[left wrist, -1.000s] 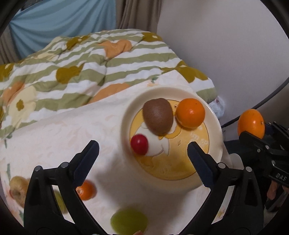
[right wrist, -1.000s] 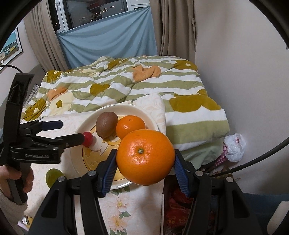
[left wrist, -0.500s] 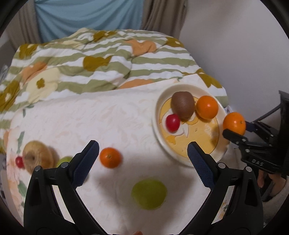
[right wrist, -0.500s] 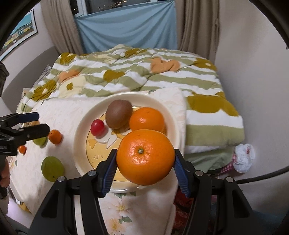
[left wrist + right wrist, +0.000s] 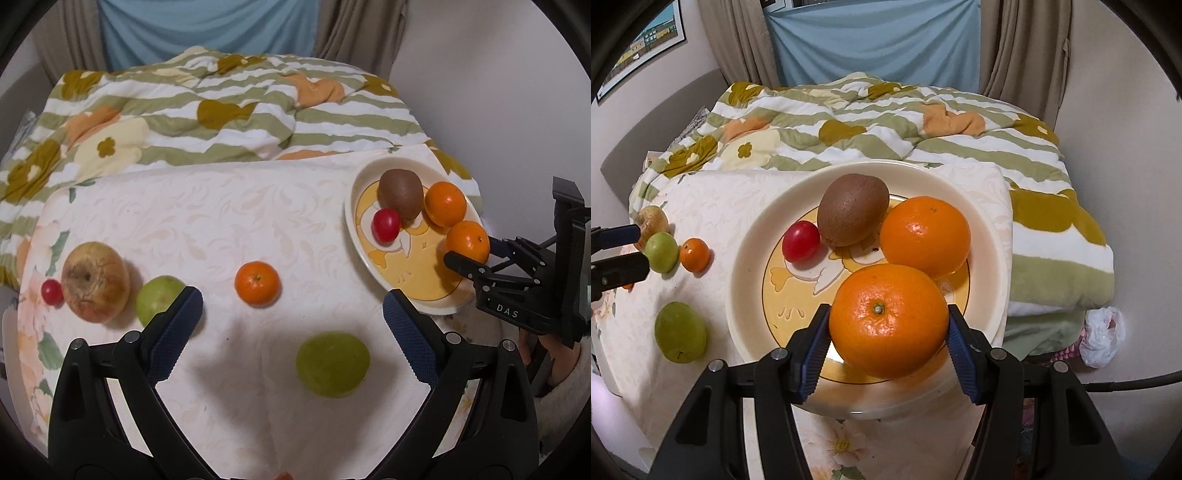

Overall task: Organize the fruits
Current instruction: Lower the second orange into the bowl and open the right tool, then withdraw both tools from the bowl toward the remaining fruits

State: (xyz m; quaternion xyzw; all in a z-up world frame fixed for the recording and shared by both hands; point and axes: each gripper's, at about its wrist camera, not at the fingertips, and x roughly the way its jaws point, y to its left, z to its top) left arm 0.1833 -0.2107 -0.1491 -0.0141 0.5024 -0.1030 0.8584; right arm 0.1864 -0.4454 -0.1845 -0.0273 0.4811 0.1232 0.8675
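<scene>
Abt halfway imo: plate (image 5: pixel 991 236) has kiwi (image 5: pixel 853 210), orange (image 5: pixel 925 236), cherry tomato (image 5: pixel 800 240); right claw (image 5: pixel 888 341) clamps 2nd orange (image 5: pixel 888 319) over it; left claw (image 5: pixel 291 319) wide/empty, 5 fruits loose ahead on counter (image 5: pixel 207 229).

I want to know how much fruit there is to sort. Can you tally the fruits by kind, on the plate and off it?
Oranges: 3, one clamped in the right gripper, one on the plate, one small on the cloth
Kiwi: 1
Red cherry tomatoes: 2
Green fruits: 2
Apple: 1
Total: 9
</scene>
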